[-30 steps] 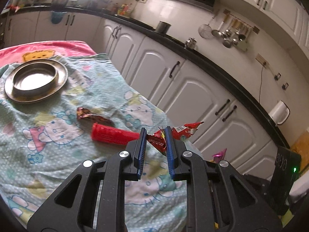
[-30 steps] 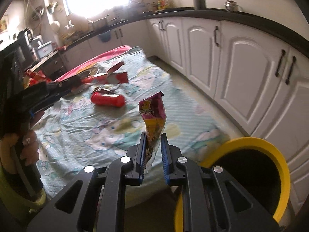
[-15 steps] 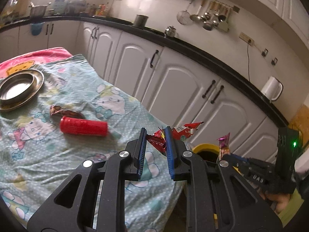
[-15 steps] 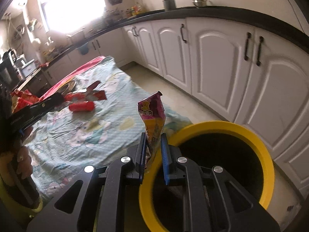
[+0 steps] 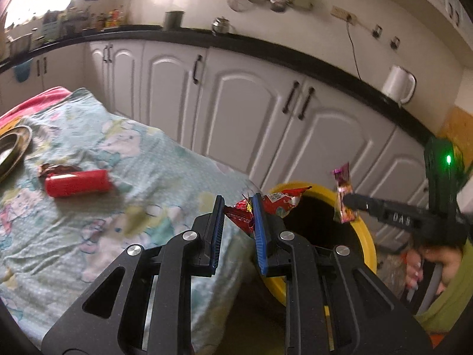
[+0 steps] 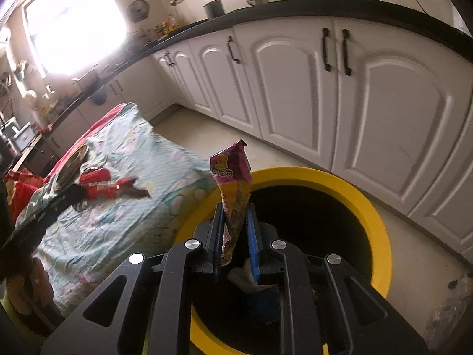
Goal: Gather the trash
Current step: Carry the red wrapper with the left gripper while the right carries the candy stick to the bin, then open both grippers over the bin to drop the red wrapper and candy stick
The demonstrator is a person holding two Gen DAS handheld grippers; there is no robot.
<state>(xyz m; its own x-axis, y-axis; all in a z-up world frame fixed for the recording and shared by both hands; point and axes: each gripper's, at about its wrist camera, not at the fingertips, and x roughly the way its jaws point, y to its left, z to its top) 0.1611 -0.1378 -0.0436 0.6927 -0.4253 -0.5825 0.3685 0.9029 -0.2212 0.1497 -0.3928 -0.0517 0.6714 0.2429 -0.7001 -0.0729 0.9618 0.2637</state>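
My left gripper [image 5: 236,207] is shut on a crumpled red snack wrapper [image 5: 276,202] and holds it at the near rim of a yellow-rimmed black bin [image 5: 365,236]. My right gripper [image 6: 235,216] is shut on a pink and yellow snack packet [image 6: 233,183], upright over the bin's dark opening [image 6: 381,230]. The packet also shows in the left wrist view [image 5: 343,195], held over the bin. A red tube [image 5: 78,183] and a dark brown wrapper [image 5: 48,169] lie on the patterned cloth.
A table under a pale green cartoon cloth [image 5: 97,236] stands left of the bin, with a steel plate [image 5: 13,148] at its far left. White cabinets [image 5: 245,118] under a black counter run behind. A white kettle [image 5: 399,84] sits on the counter.
Both grippers have moved right, away from the table toward the bin. The right one now holds its packet over the bin's opening; the left one has reached the rim with the red wrapper.
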